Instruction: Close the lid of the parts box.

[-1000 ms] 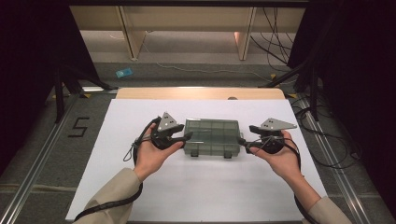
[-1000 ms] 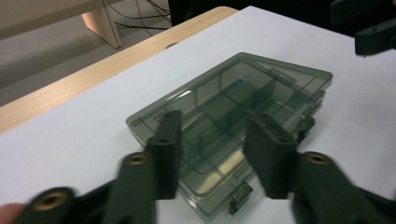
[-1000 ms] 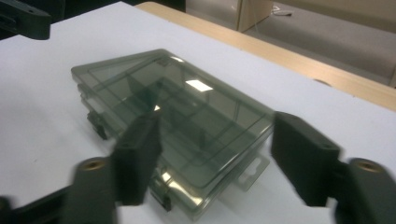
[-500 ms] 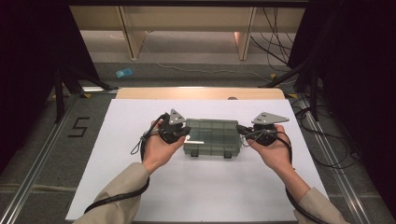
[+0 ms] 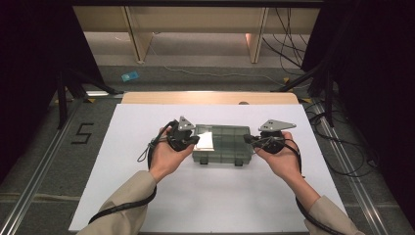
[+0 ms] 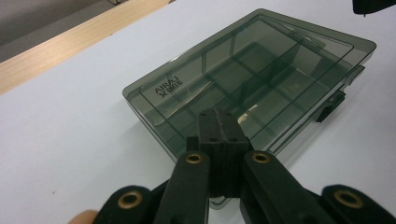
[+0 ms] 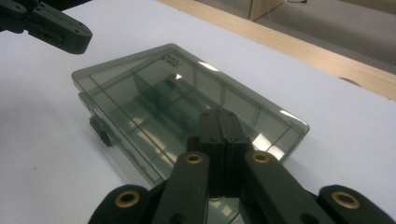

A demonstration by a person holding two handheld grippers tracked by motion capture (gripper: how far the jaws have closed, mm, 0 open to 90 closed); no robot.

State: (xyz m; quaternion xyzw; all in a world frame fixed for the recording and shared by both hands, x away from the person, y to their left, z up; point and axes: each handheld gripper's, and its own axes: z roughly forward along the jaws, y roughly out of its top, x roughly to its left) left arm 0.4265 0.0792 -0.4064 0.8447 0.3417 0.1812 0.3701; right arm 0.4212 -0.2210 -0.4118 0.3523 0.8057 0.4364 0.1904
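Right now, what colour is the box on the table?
The box is see-through smoky grey-green with black latches; the left gripper view shows it best.

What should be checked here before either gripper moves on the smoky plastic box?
1. Lid of the box down flat: ok.
2. Front latches fastened: cannot tell.
3. Left gripper jaws together, nothing between them: ok.
4. Right gripper jaws together, nothing between them: ok.
5. Box lying wholly on the white sheet: ok.
6. One gripper at each short end of the box: ok.
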